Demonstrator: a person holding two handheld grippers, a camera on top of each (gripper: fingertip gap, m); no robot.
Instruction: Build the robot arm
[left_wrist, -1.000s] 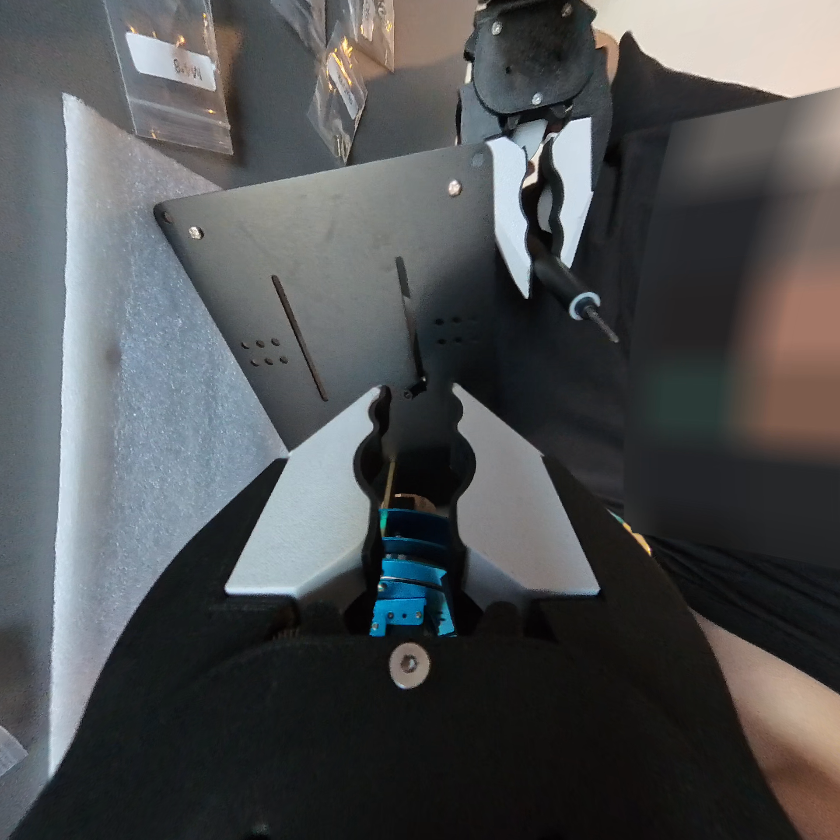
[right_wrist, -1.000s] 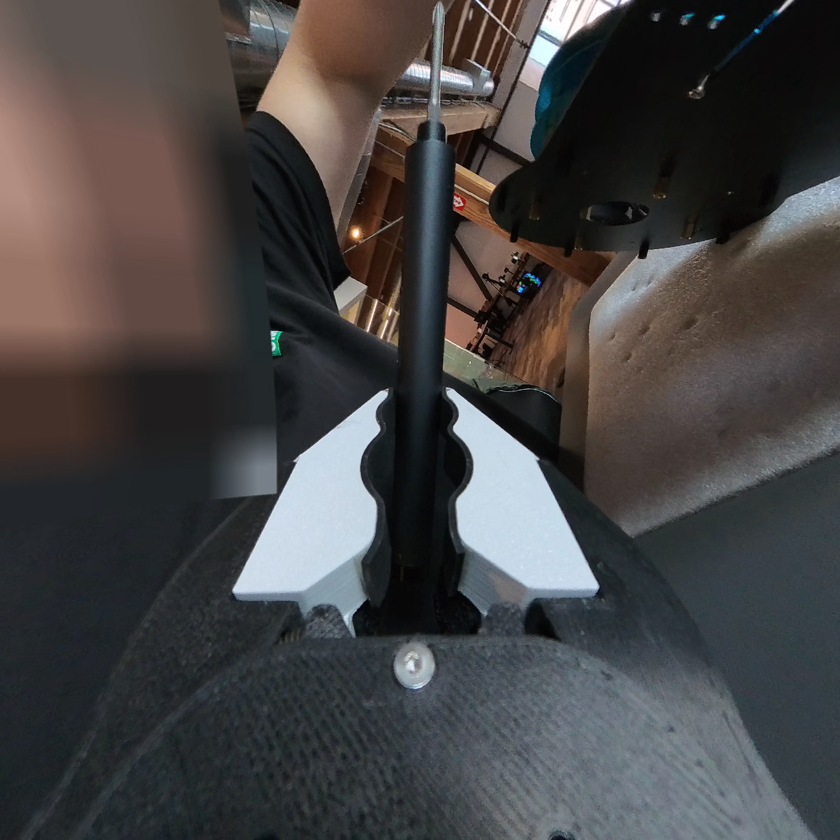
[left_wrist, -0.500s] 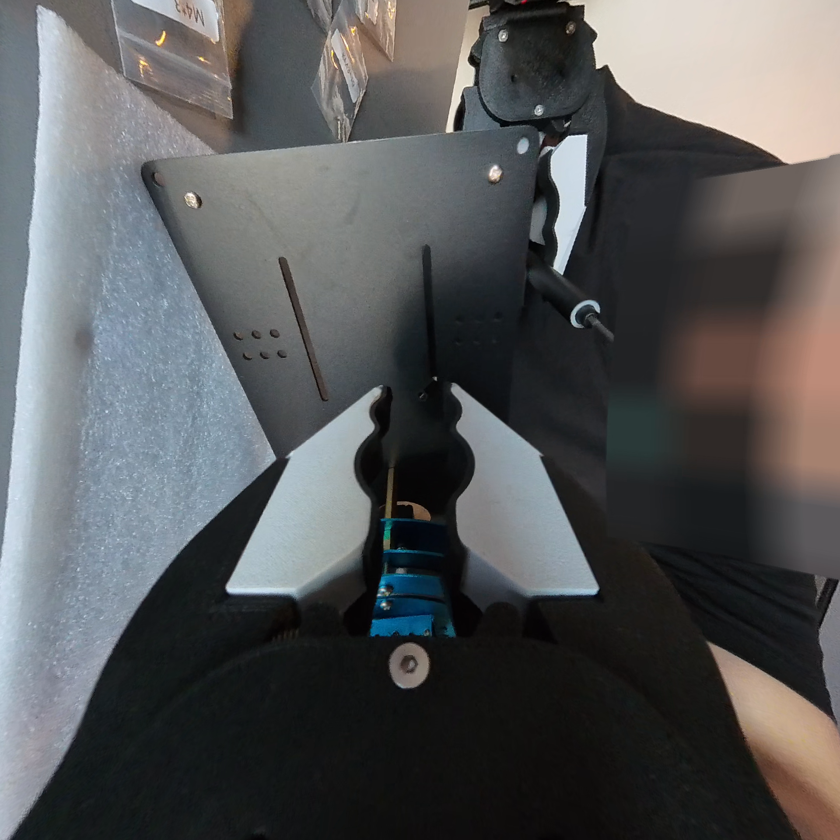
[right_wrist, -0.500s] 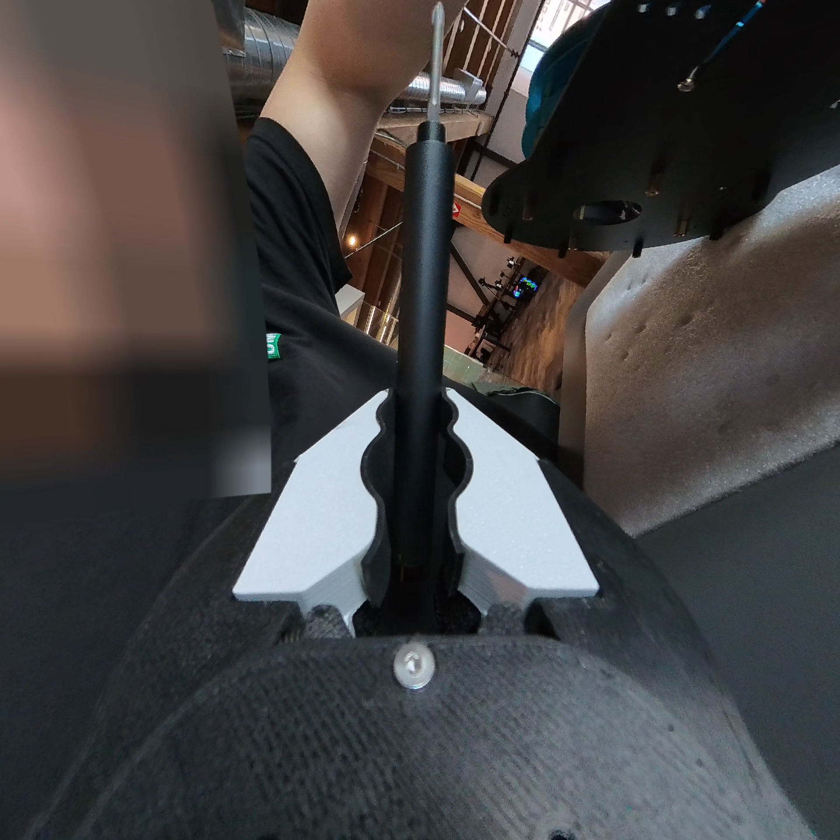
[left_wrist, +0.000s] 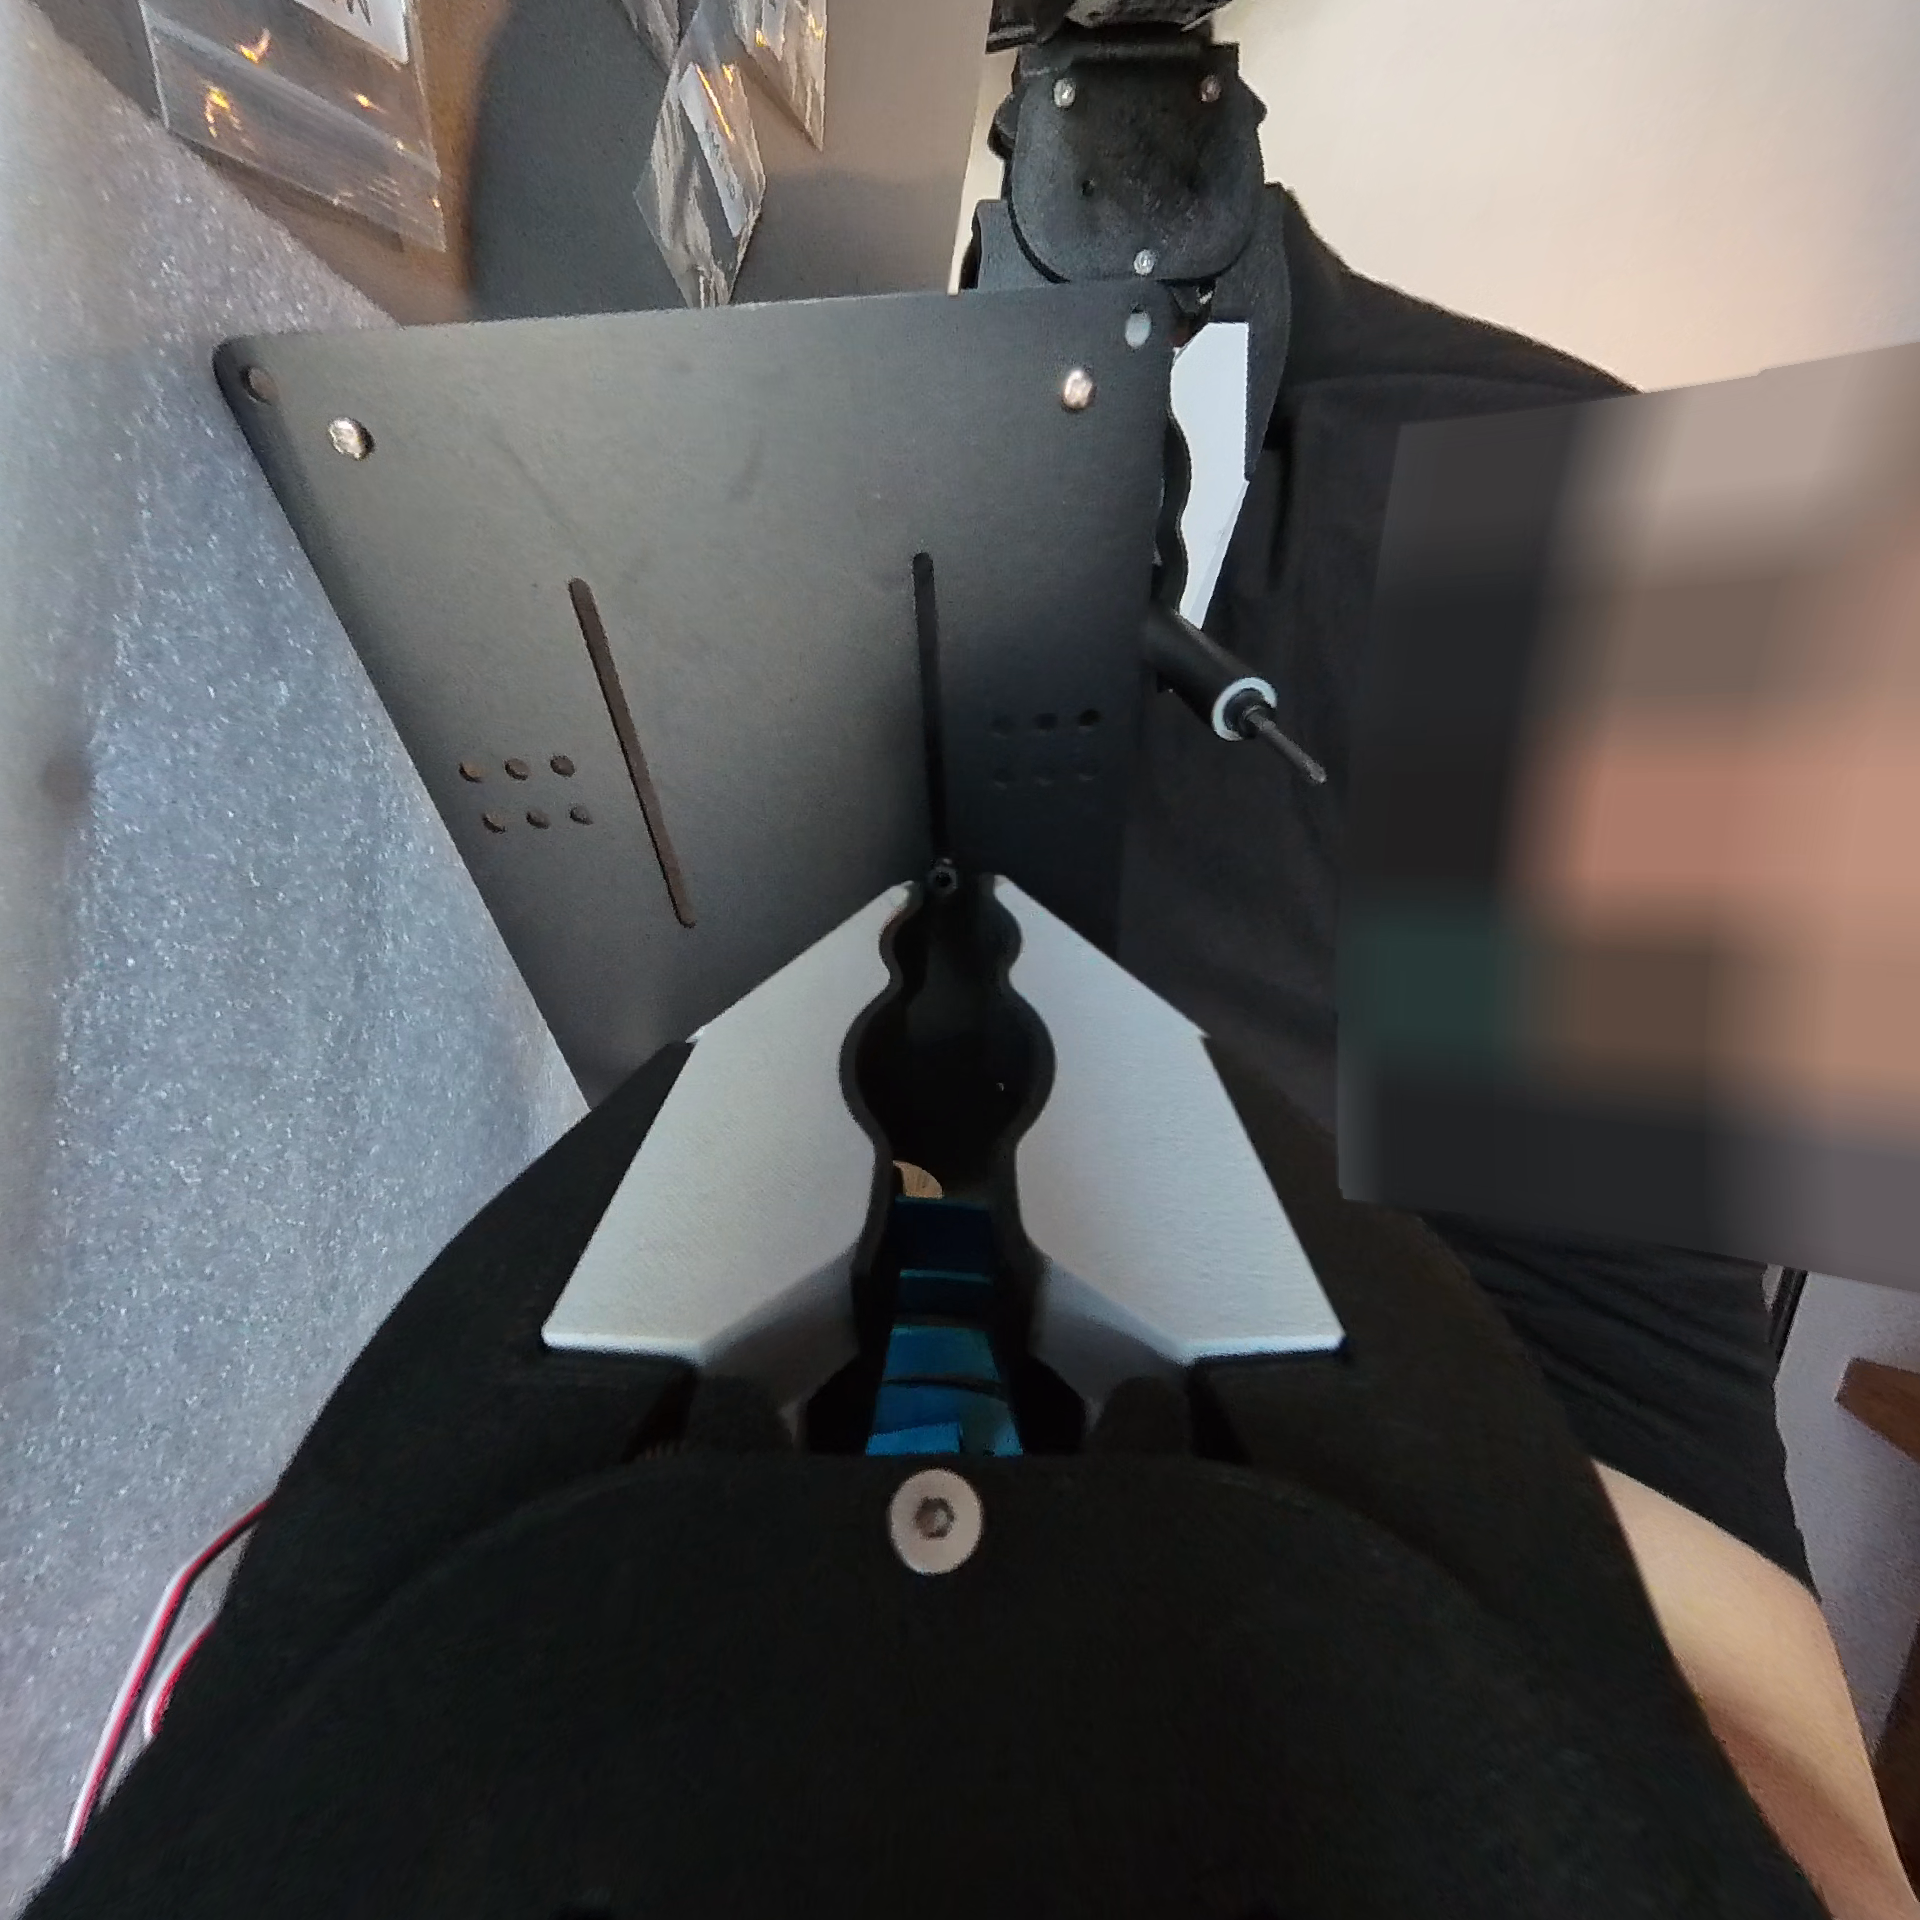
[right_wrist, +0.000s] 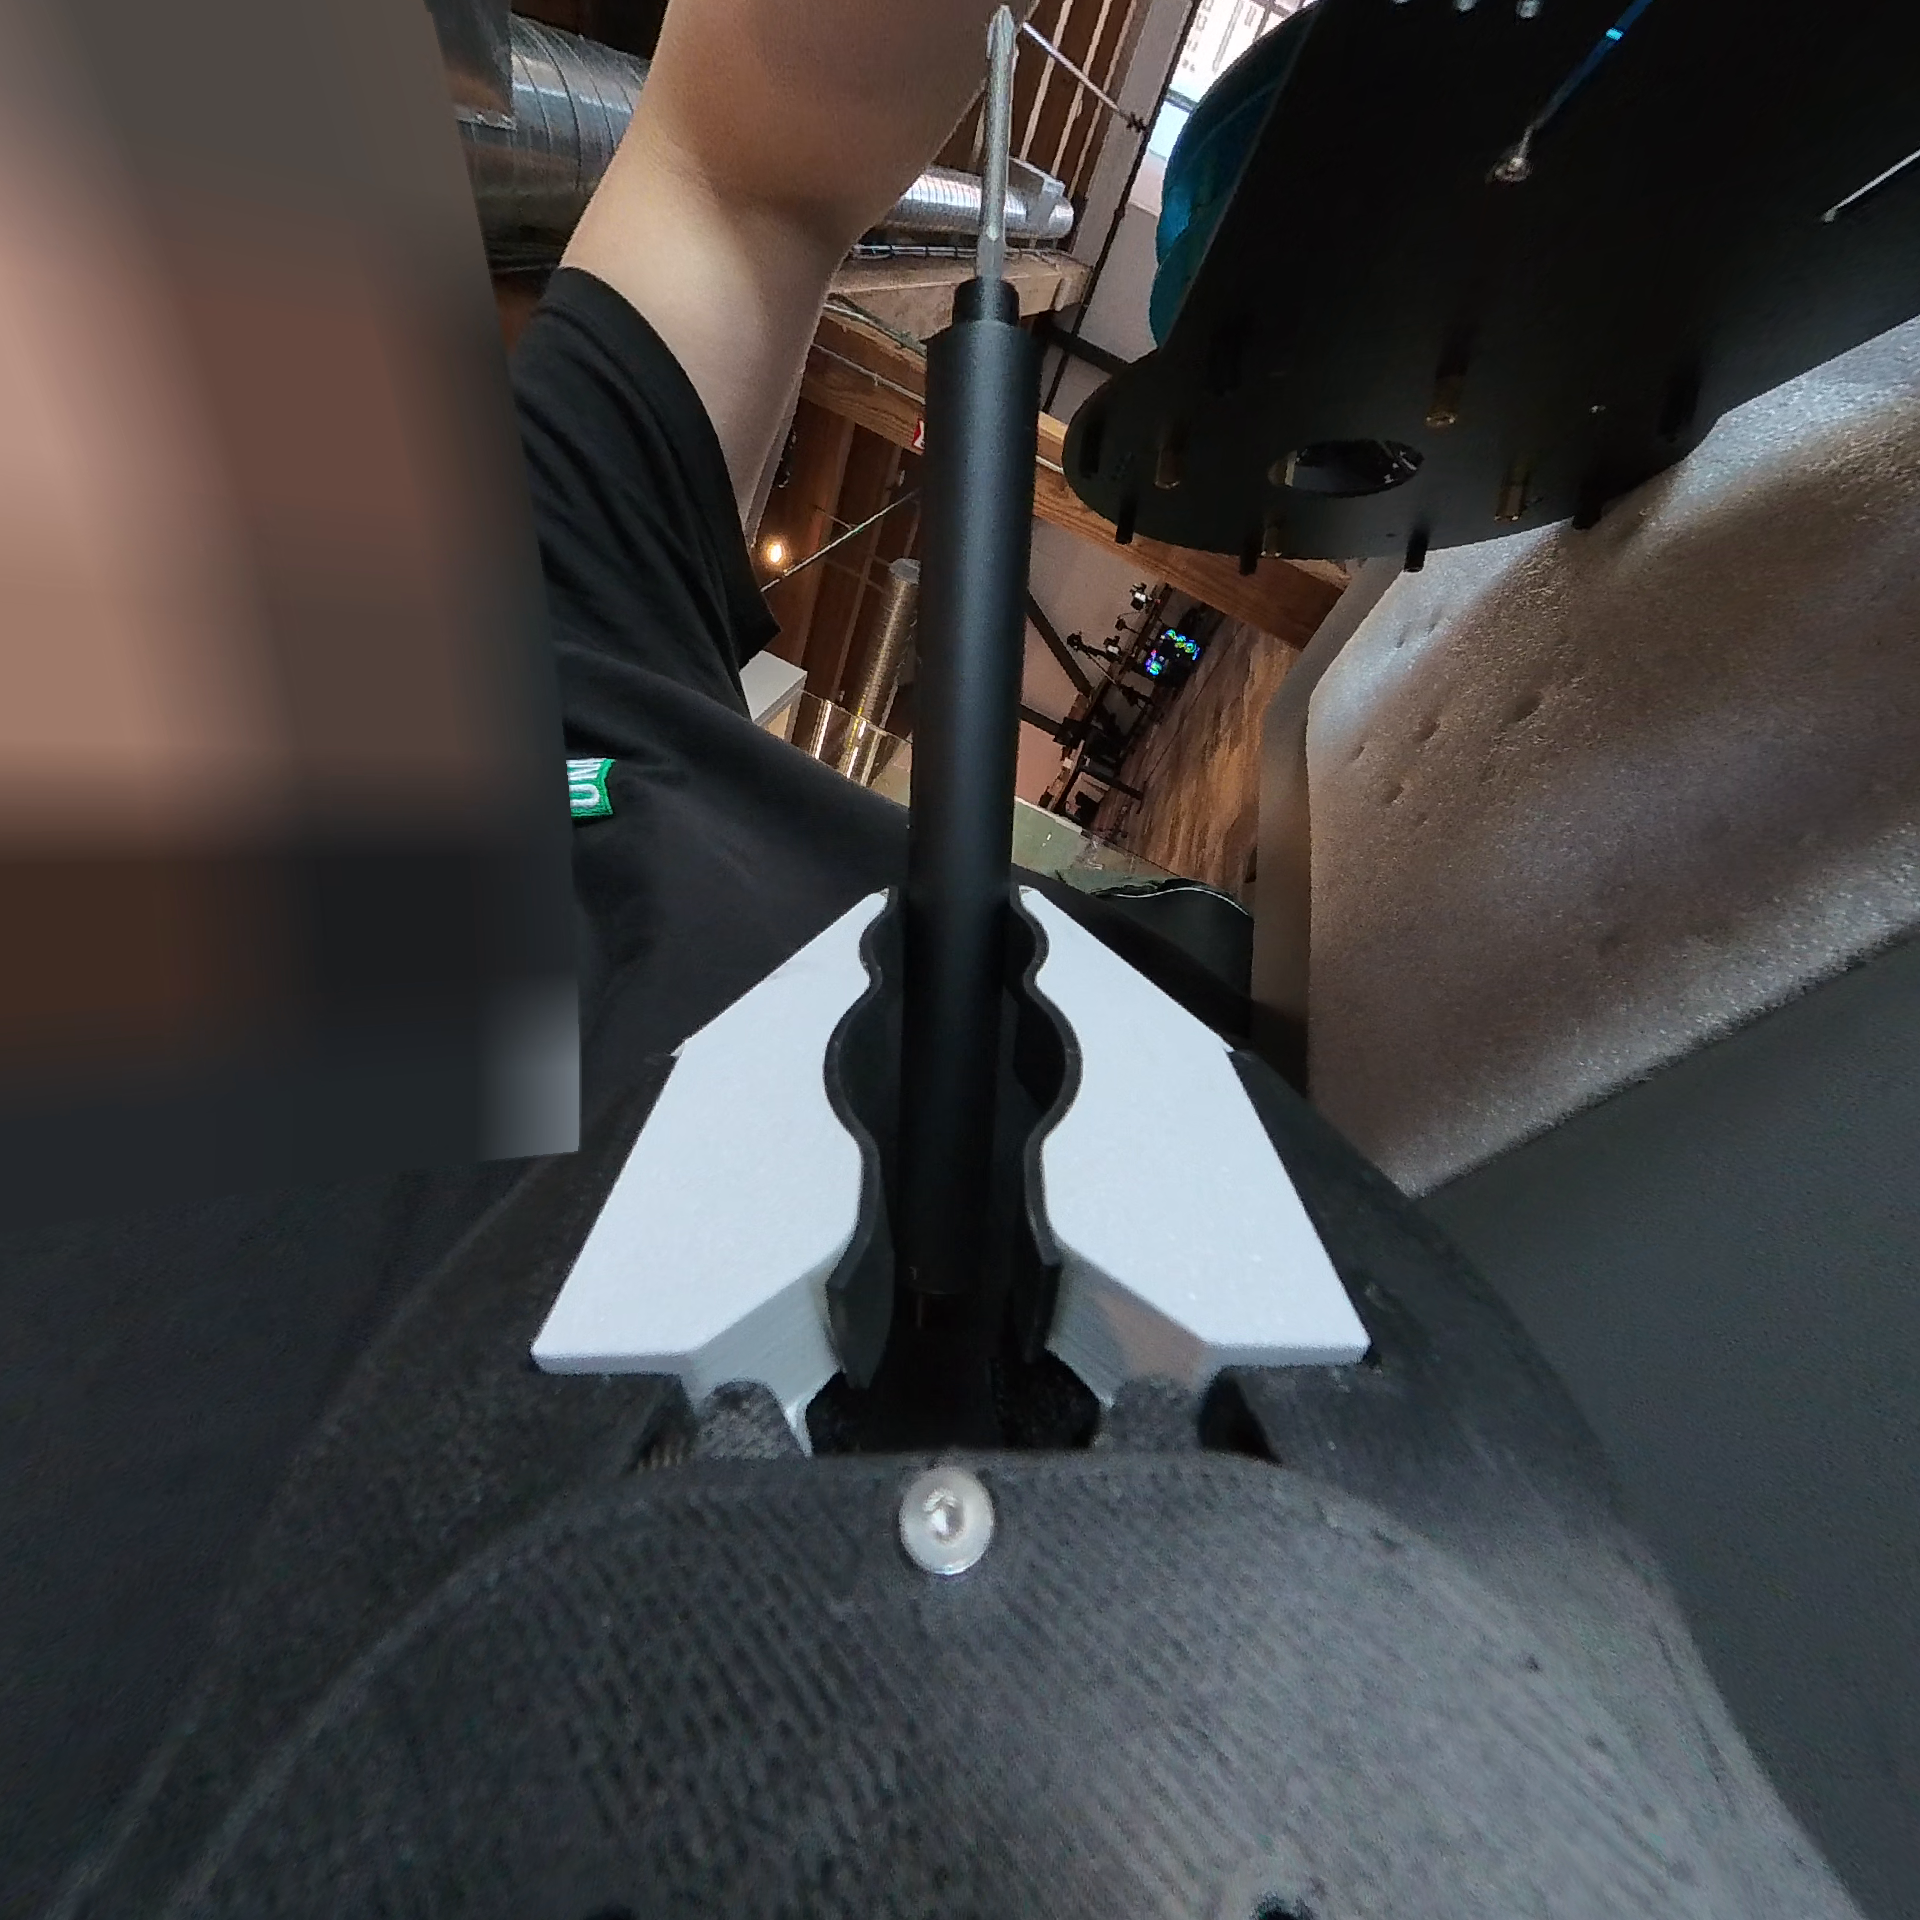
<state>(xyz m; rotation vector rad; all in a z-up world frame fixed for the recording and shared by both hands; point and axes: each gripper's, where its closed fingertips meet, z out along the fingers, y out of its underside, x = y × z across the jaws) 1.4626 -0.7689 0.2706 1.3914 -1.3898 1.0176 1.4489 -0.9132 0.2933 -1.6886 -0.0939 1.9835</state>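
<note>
The right gripper is closed tight on a black screwdriver, its tip pointing forward. The left gripper is closed on the edge of a black metal plate. This plate leans against white foam, near some plastic bags.

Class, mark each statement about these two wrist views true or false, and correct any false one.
1. The right hand-held gripper is shut on a black screwdriver. True.
2. The left hand-held gripper grips a black plate. True.
3. The plate has no holes. False: it shows slots and groups of small holes.
4. White foam lies beside the plate. True.
5. The screwdriver tip sits in a screw. False: it points into open air.
</note>
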